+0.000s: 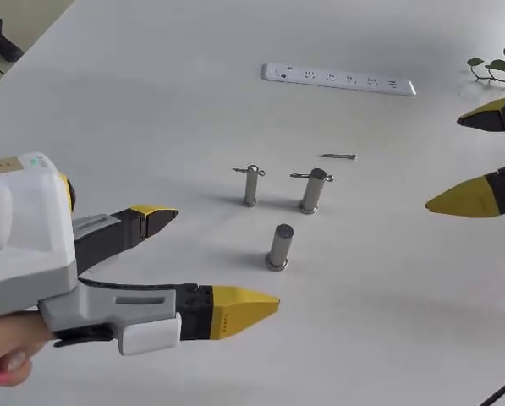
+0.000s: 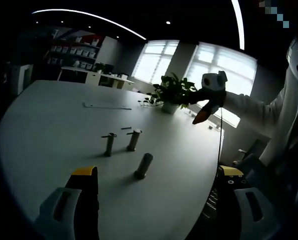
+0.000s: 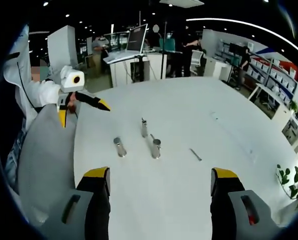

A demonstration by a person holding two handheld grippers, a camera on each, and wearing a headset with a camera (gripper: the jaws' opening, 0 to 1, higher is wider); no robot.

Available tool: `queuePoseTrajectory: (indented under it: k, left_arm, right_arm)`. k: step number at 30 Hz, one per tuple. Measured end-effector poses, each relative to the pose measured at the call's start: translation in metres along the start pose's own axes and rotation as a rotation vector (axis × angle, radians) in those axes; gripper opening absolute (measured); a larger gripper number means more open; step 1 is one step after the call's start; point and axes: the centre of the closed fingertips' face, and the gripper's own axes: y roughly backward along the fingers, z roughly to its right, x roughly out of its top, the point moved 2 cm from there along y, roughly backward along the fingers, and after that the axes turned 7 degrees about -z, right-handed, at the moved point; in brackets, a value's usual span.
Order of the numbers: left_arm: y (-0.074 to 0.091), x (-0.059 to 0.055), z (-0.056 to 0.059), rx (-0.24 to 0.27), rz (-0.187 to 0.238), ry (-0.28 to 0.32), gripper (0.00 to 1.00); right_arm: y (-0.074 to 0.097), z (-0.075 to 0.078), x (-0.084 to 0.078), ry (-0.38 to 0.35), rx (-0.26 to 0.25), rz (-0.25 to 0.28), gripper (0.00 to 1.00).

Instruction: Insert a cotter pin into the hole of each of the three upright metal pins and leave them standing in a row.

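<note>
- The bare pin (image 1: 278,247) stands upright on the worktop (image 1: 150,101), nearest the person, with nothing through its top. Its hole is too small to make out.
- Behind it the second pin (image 1: 251,186) and third pin (image 1: 313,190) stand side by side, each with a fitted cotter (image 1: 299,176) through its head.
- The loose cotter (image 1: 337,156) lies flat just beyond the third pin, apart from it.
- Step in hand, as I judge it: two of three are done, and the last cotter is yet to be fetched for the bare pin.
- The right tool (image 1: 443,162) hovers to the right of the pins, jaws spread wide and empty. It is the nearer one to the loose cotter.
- The left tool (image 1: 226,256) hangs low, left of the bare pin, jaws also wide apart and holding nothing.
- Next move probably calls for:
  - a fine tip pinch on the thin cotter lying flat;
  - the other tool steadying the bare pin;
  - the cotter lined up with the cross hole.
- The three stand in a triangle, so the bare pin likely needs shifting into line.
- Farther off lie a power strip (image 1: 338,79) and a plant (image 1: 497,68).
</note>
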Motion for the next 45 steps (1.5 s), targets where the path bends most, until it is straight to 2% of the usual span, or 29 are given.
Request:
queuePoseTrajectory:
  k: [6, 9, 12, 16, 20, 22, 24, 26, 30, 33, 37, 38, 39, 40, 41, 45]
  left_arm:
    - [0.001, -0.001, 0.001, -0.005, -0.002, 0.001, 0.99]
    - [0.001, -0.005, 0.001, -0.009, -0.016, -0.008, 0.99]
    - [0.0, -0.007, 0.001, -0.013, -0.027, -0.002, 0.99]
    - [-0.001, -0.009, 0.001, -0.014, -0.031, 0.004, 0.99]
    - [-0.003, -0.01, 0.001, -0.019, -0.038, 0.007, 0.99]
    - [-0.004, -0.014, 0.001, -0.012, -0.064, -0.016, 0.98]
    - [-0.005, -0.014, 0.002, -0.017, -0.069, -0.033, 0.95]
    - [-0.006, -0.013, 0.004, -0.025, -0.063, -0.023, 0.97]
    - [-0.007, -0.011, 0.007, -0.047, -0.054, -0.012, 0.98]
    - [-0.008, -0.013, 0.009, -0.05, -0.067, -0.017, 0.99]
    - [-0.008, -0.015, 0.008, -0.043, -0.075, -0.019, 0.99]
    - [-0.008, -0.016, 0.008, -0.041, -0.081, -0.015, 0.99]
    - [-0.008, -0.017, 0.007, -0.038, -0.087, -0.013, 0.99]
    - [-0.008, -0.019, 0.006, -0.031, -0.093, -0.014, 0.98]
    - [-0.008, -0.02, 0.004, -0.02, -0.095, -0.012, 0.98]
    - [-0.008, -0.02, 0.0, 0.004, -0.078, -0.008, 0.99]
  right_arm:
    - [-0.008, 0.01, 0.006, 0.056, 0.03, -0.051, 0.8]
    - [-0.014, 0.022, 0.007, 0.091, 0.049, -0.081, 0.79]
    - [-0.02, 0.026, 0.01, 0.129, 0.061, -0.108, 0.79]
    - [-0.032, 0.047, 0.011, 0.181, 0.07, -0.157, 0.77]
    - [-0.043, 0.065, 0.017, 0.208, 0.091, -0.169, 0.72]
    - [-0.049, 0.075, 0.016, 0.258, 0.105, -0.206, 0.69]
    - [-0.056, 0.082, 0.018, 0.284, 0.108, -0.206, 0.66]
    - [-0.065, 0.087, 0.02, 0.285, 0.119, -0.201, 0.63]
    - [-0.087, 0.095, 0.013, 0.314, 0.15, -0.248, 0.58]
    - [-0.104, 0.1, 0.002, 0.311, 0.178, -0.295, 0.52]
    - [-0.124, 0.115, -0.005, 0.302, 0.16, -0.331, 0.46]
    - [-0.129, 0.118, -0.007, 0.277, 0.158, -0.351, 0.44]
    - [-0.132, 0.12, -0.009, 0.275, 0.154, -0.358, 0.42]
    - [-0.135, 0.111, -0.009, 0.289, 0.149, -0.369, 0.4]
    - [-0.138, 0.112, -0.011, 0.302, 0.146, -0.375, 0.37]
    - [-0.149, 0.11, -0.012, 0.318, 0.15, -0.399, 0.31]
